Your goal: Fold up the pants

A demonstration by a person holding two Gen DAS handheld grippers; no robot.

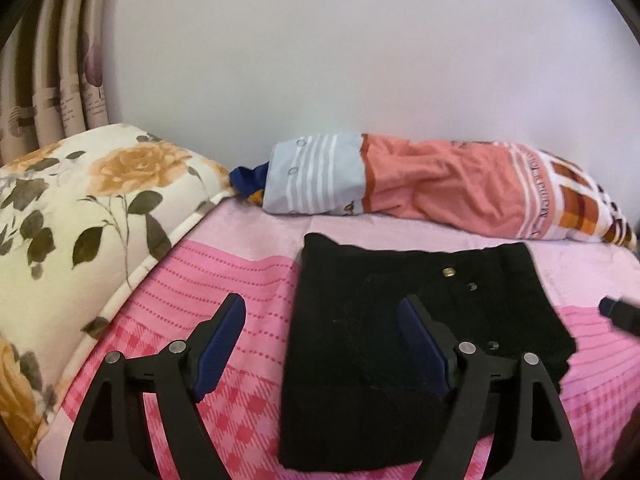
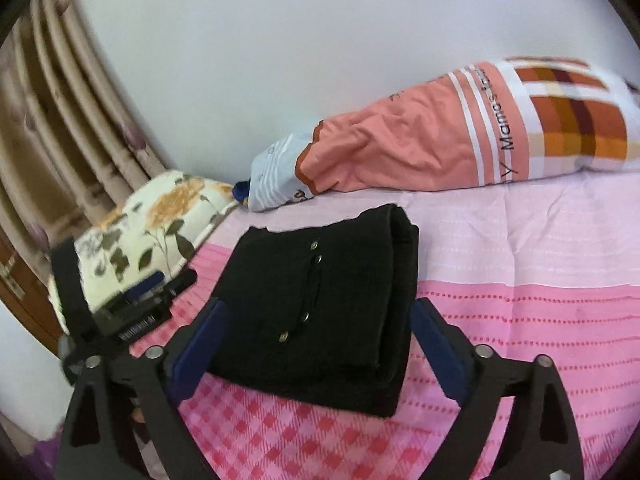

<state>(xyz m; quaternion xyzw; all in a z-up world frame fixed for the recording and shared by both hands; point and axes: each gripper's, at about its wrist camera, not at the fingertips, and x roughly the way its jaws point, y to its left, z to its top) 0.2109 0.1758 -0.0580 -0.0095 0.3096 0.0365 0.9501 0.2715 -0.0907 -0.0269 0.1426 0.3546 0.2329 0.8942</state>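
The black pants (image 1: 420, 316) lie folded into a compact rectangle on the pink bedsheet (image 1: 240, 280), metal snap buttons on top. They also show in the right wrist view (image 2: 316, 304) as a thick stack of layers. My left gripper (image 1: 320, 320) is open and empty, above the bundle's left edge. My right gripper (image 2: 316, 324) is open and empty, its blue pads either side of the bundle's near end, apart from it. The left gripper also shows in the right wrist view (image 2: 160, 284), and the right gripper's tip in the left wrist view (image 1: 620, 312).
A floral pillow (image 1: 80, 216) lies at the left of the bed. A salmon and checked pillow (image 1: 440, 184) lies along the white wall behind the pants. Curtains (image 1: 60, 92) hang at far left. A wooden door (image 2: 16, 288) shows at the left edge.
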